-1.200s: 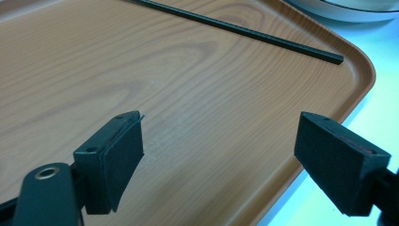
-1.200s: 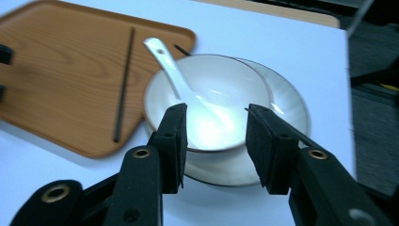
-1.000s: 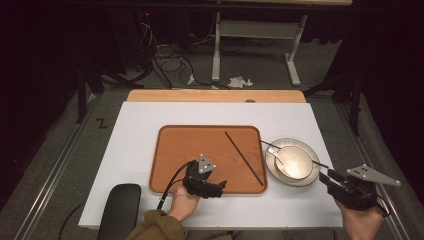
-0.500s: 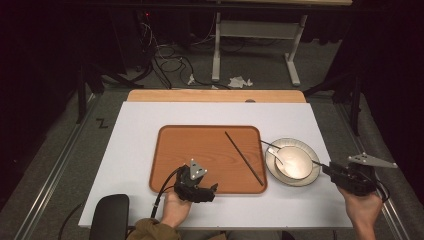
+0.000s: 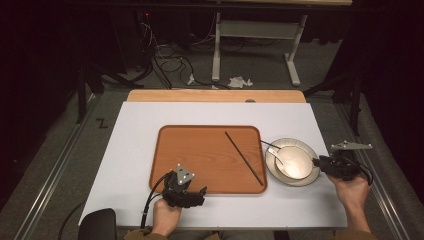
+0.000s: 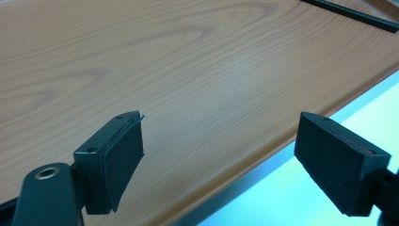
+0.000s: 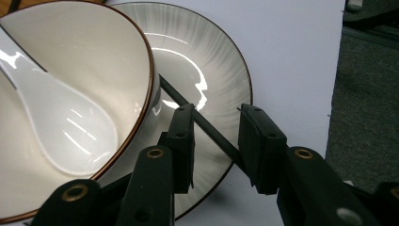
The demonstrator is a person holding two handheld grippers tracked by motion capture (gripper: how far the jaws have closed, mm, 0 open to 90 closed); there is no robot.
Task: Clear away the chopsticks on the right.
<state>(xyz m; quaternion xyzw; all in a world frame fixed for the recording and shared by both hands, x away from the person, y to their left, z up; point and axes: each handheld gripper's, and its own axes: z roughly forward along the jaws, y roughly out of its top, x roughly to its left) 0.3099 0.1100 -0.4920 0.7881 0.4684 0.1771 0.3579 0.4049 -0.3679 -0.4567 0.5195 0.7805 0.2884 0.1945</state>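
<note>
A brown tray [image 5: 200, 150] lies mid-table with one black chopstick [image 5: 244, 157] on its right half. To its right a white bowl [image 5: 295, 162] holding a white spoon [image 5: 277, 154] stands on a grey plate [image 5: 272, 172]. My right gripper [image 5: 317, 162] is at the plate's right rim. In the right gripper view its jaws [image 7: 216, 110] are open and have just been closing a little. A second black chopstick [image 7: 207, 125] lies on the plate [image 7: 211, 70] between them and runs under the bowl [image 7: 70, 56]. My left gripper [image 5: 200, 191] hovers open and empty [image 6: 221, 136] over the tray's near edge.
A white sheet [image 5: 150, 120] covers the table, and a strip of wood shows along its far edge [image 5: 215, 96]. A black rounded object [image 5: 97, 225] sits by the near left corner. Table legs and cables [image 5: 165, 55] lie on the floor beyond.
The right hand moved left and down until its jaws came round the chopstick's end at the plate. The left hand slid left and nearer along the tray's near edge.
</note>
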